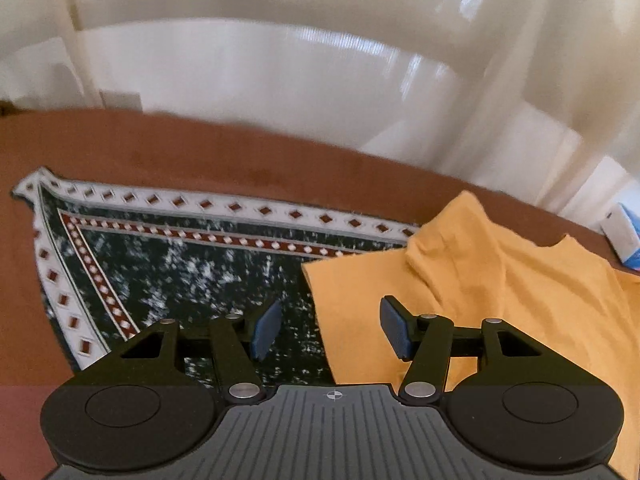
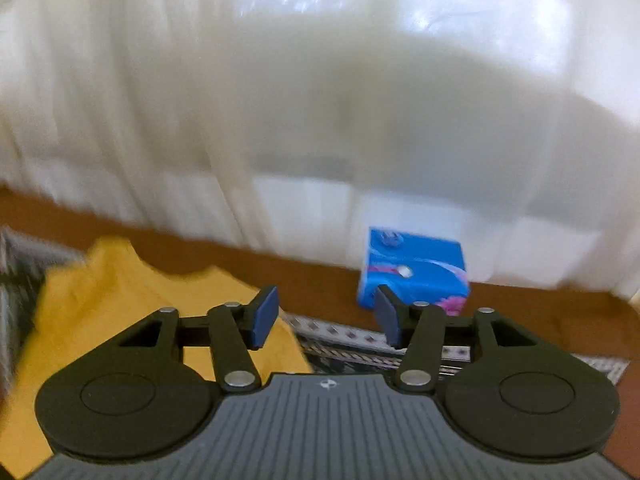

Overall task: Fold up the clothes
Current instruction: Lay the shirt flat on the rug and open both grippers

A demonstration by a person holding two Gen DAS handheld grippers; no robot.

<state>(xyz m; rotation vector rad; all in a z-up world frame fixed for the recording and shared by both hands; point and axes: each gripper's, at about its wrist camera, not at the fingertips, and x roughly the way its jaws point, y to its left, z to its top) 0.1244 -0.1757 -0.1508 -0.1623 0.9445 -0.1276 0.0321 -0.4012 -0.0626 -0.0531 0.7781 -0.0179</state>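
Observation:
A yellow garment lies rumpled on a dark patterned mat that covers part of a brown table. My left gripper hovers open over the garment's left edge, one blue pad above the mat and the other above the cloth, with nothing between them. In the right wrist view the same yellow garment fills the lower left. My right gripper is open and empty above the garment's right edge and the mat.
A blue tissue pack stands on the brown table behind the mat; it also shows at the right edge as the tissue pack. White curtains hang along the table's far side.

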